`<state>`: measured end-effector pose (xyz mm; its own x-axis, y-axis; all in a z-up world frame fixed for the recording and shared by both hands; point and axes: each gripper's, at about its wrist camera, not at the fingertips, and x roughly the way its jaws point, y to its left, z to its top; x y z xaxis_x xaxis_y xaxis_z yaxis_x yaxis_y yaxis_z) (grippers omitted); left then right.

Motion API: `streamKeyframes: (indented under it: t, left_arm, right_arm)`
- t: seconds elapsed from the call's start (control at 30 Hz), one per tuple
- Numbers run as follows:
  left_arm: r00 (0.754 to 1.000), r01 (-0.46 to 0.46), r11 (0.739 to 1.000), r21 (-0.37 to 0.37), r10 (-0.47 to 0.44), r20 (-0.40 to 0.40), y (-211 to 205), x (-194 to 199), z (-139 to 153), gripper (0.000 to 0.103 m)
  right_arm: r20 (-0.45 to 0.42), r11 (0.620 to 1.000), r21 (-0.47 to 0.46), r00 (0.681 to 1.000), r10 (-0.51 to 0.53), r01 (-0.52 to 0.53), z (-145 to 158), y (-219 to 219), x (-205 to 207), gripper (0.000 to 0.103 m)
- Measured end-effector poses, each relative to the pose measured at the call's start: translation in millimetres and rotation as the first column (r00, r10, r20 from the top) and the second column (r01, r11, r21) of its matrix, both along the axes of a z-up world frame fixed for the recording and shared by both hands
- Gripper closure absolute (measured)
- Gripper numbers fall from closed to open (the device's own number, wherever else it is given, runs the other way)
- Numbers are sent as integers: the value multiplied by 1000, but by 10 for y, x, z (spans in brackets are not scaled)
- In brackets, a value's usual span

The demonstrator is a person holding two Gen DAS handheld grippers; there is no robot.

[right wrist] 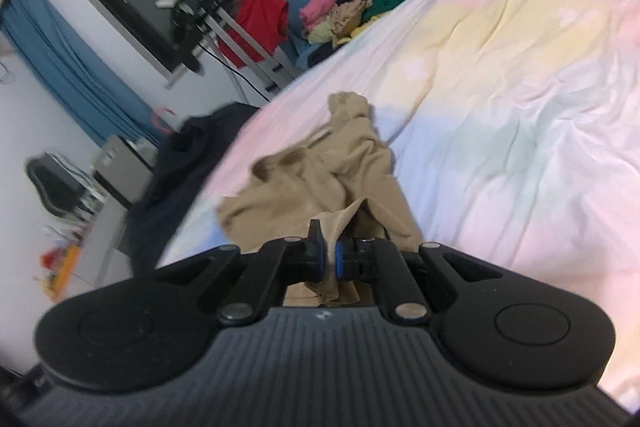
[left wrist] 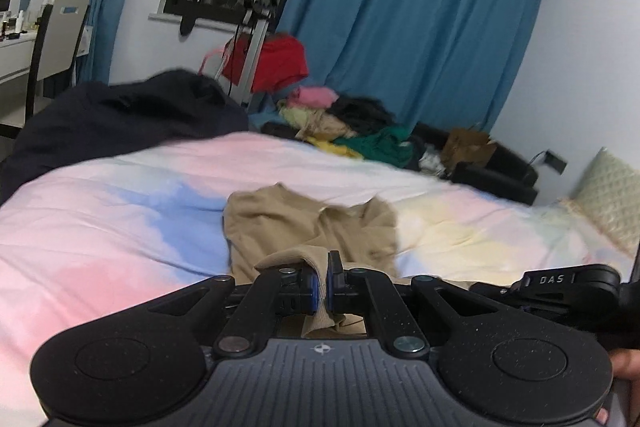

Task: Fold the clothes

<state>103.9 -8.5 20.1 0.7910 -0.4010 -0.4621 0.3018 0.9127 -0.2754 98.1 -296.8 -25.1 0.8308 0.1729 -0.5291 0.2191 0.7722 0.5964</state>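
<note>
Left gripper point(left wrist: 322, 281) and right gripper point(right wrist: 328, 259) each pinch the tan garment point(left wrist: 308, 227), which trails ahead across the pastel bedspread point(left wrist: 120, 211).

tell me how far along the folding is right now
Early stage. Done: nothing looks folded; the crumpled tan fabric garment lies bunched on the pastel tie-dye bedsheet. In hand: the left gripper and right gripper each pinch an edge of it. Left: flattening and folding it, then the mixed-colour clothes pile beyond the bed.
</note>
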Motion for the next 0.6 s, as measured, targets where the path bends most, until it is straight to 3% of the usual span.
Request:
streamKeyframes:
  t: [0.13, 0.33, 0.53, 0.6]
  left_arm:
    - [999, -18, 1000, 21, 19, -33, -13, 406, -504, 99]
    - [984, -26, 998, 50, 34, -175, 1, 1066, -1082, 98]
    - [985, -5, 997, 77, 18, -172, -20, 1123, -1204, 97]
    - [987, -1, 997, 81, 13, -158, -24, 1062, -1159, 92]
  right_arm:
    - [-47, 995, -98, 999, 25, -30, -318, 72, 393, 94]
    - [-124, 978, -186, 989, 75, -97, -695, 180, 843, 94]
    - [-143, 968, -224, 986, 86, -116, -837, 243, 916, 93]
    - [-132, 962, -246, 987, 91, -121, -791, 275, 887, 92]
